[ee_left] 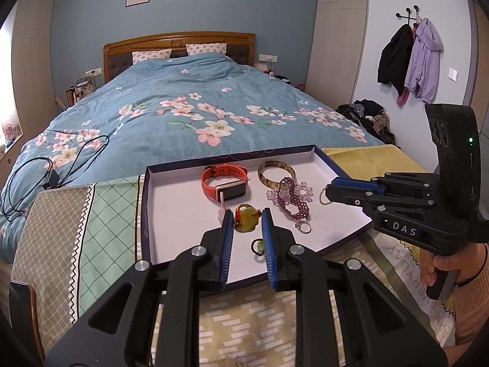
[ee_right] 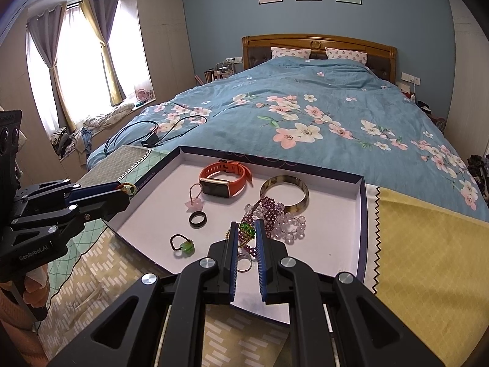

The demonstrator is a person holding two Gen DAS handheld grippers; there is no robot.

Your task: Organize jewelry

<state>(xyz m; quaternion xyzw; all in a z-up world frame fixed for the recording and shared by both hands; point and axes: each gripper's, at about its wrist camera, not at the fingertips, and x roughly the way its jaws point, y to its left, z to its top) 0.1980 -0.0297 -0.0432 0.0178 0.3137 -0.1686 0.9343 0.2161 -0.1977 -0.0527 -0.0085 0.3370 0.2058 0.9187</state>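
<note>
A shallow white tray [ee_left: 171, 211] [ee_right: 336, 244] with dark rim lies on patterned cloths at the bed's foot. In it lie an orange smartwatch [ee_left: 224, 182] [ee_right: 224, 180], a horn bangle [ee_left: 276, 171] [ee_right: 284, 192], purple and clear bead bracelets [ee_left: 290, 195] [ee_right: 284, 220], a black ring [ee_right: 197, 219], a silver ring [ee_left: 304, 228] and a small green-bead ring [ee_right: 182, 244] [ee_left: 258, 246]. My left gripper [ee_left: 247, 214] [ee_right: 126, 188] is shut on a yellow-green beaded ornament [ee_left: 247, 220] above the tray's left side. My right gripper [ee_right: 247, 225] [ee_left: 328, 191] is shut on a green-and-gold beaded piece [ee_right: 246, 231] over the bracelets.
The bed with a blue floral duvet [ee_left: 189, 110] lies behind the tray. A black cable and charger [ee_left: 52, 177] [ee_right: 149, 139] rest on the duvet at left. A yellow cloth [ee_right: 428, 260] lies right of the tray. Coats [ee_left: 409, 61] hang on the right wall.
</note>
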